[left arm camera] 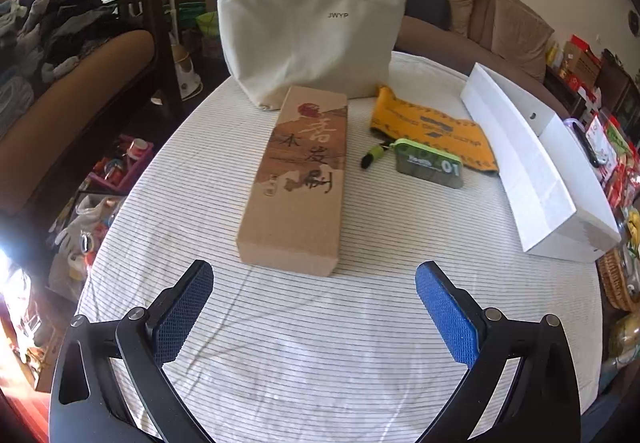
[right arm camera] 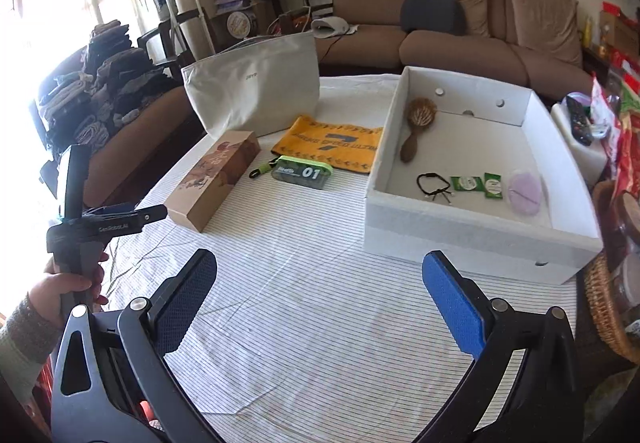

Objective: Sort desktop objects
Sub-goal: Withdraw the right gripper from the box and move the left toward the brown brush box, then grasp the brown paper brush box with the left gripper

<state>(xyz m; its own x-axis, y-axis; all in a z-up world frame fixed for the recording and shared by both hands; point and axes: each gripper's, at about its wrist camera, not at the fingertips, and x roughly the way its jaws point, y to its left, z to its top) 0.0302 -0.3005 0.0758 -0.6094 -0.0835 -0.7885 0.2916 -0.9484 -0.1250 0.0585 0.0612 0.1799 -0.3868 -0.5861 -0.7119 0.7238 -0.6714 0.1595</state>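
Ahead of your left claw [left arm camera: 314,293], with its blue pads [left arm camera: 446,317], lies a tan box [left arm camera: 294,179] with brown brush lettering on white cloth [left arm camera: 320,343] with thin dark stripes. Beyond: beige bag [left arm camera: 308,39], yellow pouch [left arm camera: 436,129], green case [left arm camera: 430,163] marked 01.

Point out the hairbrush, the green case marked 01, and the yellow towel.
hairbrush [right arm camera: 418,117], right wrist view, on its bristled head.
green case [right arm camera: 303,171], right wrist view, on its clear front.
yellow towel [left arm camera: 432,127], left wrist view, on its printed middle.
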